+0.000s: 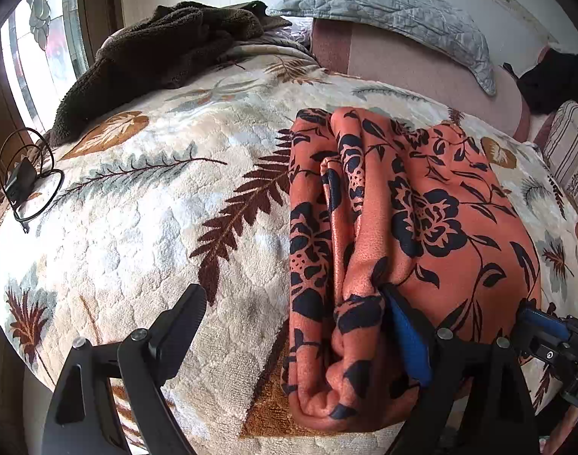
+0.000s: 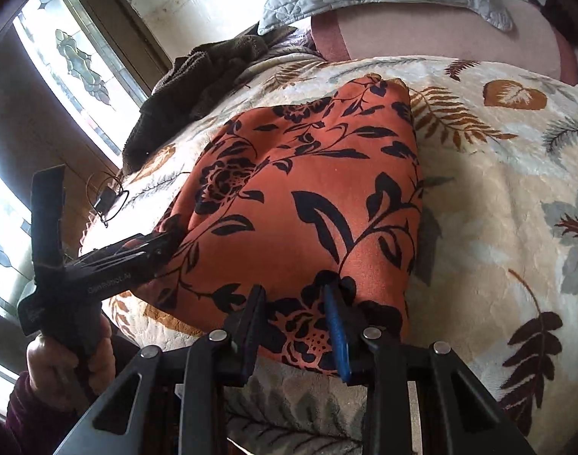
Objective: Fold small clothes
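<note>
In the left wrist view we see the orange floral garment [image 1: 395, 227] lying on the leaf-patterned bedspread [image 1: 137, 227], already doubled over itself into a thick bundle with rolled layers along its near left edge, so we judge the folding well along; what may be left is a last fold or a smoothing, though we cannot tell the final shape intended. Our left gripper [image 1: 292, 303] stands wide apart, one finger out over bare bedspread and the blue-padded finger resting against the cloth, pinching nothing. This view alone shows the stacked layers at that edge, and only a bit of the right gripper at the far right. In the right wrist view the garment reads as a smooth rounded pad, its layers hidden. Our right gripper [image 2: 296, 322] is drawn in narrow over the near hem with cloth between its fingers, and we judge it clamped on the garment. Only here do we see the hand [image 2: 67, 364] carrying the left gripper's handle at the garment's left side.
</note>
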A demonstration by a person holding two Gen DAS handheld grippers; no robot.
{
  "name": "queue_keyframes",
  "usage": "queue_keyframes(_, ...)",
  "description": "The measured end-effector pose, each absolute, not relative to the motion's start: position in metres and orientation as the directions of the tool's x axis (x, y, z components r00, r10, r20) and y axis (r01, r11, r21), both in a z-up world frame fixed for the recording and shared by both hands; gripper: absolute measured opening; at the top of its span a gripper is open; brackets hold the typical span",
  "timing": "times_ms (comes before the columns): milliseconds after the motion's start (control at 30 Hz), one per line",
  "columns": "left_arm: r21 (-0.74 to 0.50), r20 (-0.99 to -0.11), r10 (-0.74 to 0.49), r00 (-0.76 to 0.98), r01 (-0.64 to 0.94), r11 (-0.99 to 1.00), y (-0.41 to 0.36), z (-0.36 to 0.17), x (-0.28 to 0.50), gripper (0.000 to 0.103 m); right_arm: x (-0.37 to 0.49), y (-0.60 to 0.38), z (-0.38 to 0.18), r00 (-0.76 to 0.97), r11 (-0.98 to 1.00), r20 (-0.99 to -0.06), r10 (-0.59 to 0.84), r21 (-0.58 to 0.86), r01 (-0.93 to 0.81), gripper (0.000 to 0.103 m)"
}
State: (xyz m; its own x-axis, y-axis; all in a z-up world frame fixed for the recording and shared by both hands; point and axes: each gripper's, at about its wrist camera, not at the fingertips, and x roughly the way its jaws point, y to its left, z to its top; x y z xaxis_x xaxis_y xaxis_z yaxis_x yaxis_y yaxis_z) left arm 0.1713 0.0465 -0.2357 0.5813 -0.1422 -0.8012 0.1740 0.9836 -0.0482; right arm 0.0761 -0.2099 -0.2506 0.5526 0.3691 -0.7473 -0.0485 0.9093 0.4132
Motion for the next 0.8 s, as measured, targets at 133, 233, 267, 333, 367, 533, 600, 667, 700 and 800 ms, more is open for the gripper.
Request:
queue_keyframes(133,-0.003,-0.731,-0.12,0.672,0.172,0.985,0.047,-0.217,0.151,0.091,0.063,-0.218,-0.231,0.597,0.911,-0.724,0.345,0.411,-0.028,0.034)
queue_keyframes(233,0.07,-0.722,-0.097,0.685,0.212,0.975,0.034,-0.216,0.142,0.092,0.06,-0.221,-0.249,0.569,0.908,-0.744,0.351,0.419,-0.011,0.034)
queue_keyframes(267,0.109,-0.748,-0.07,0.66,0.226,0.968,0.026,-0.223,0.146,0.092,0.062,-0.219,-0.258,0.535,0.904,-0.759,0.371,0.428,-0.02,0.035)
queue_keyframes(333,0.151,-0.768,-0.038,0.639,0.238,0.959,0.018,-0.228,0.146,0.092,0.059,-0.22,-0.253,0.546,0.905,-0.752,0.368,0.424,-0.026,0.034)
queue_keyframes(367,0.156,-0.762,-0.033,0.647,0.233,0.96,0.017,-0.223,0.143,0.092,0.058,-0.222,-0.247,0.54,0.9,-0.753,0.376,0.437,-0.017,0.036)
queue_keyframes(533,0.137,-0.718,-0.045,0.694,0.205,0.969,0.015,-0.179,0.122,0.092,0.039,-0.241,-0.202,0.628,0.891,-0.683,0.372,0.452,-0.036,0.037)
queue_keyframes(600,0.18,-0.679,-0.003,0.734,0.17,0.969,0.011,-0.157,0.113,0.093,0.028,-0.253,-0.184,0.673,0.889,-0.647,0.357,0.458,-0.032,0.047)
queue_keyframes(667,0.216,-0.634,0.029,0.773,0.141,0.966,0.006,-0.137,0.103,0.096,0.018,-0.263,-0.166,0.722,0.892,-0.61,0.325,0.451,-0.021,0.067)
queue_keyframes(700,0.231,-0.612,0.043,0.79,0.127,0.965,0.004,-0.127,0.098,0.098,0.011,-0.267,-0.158,0.744,0.895,-0.59,0.316,0.446,-0.026,0.067)
queue_keyframes(800,0.249,-0.563,0.05,0.825,0.112,0.962,-0.003,-0.103,0.086,0.1,0.0,-0.276,-0.14,0.771,0.9,-0.565,0.295,0.436,-0.024,0.067)
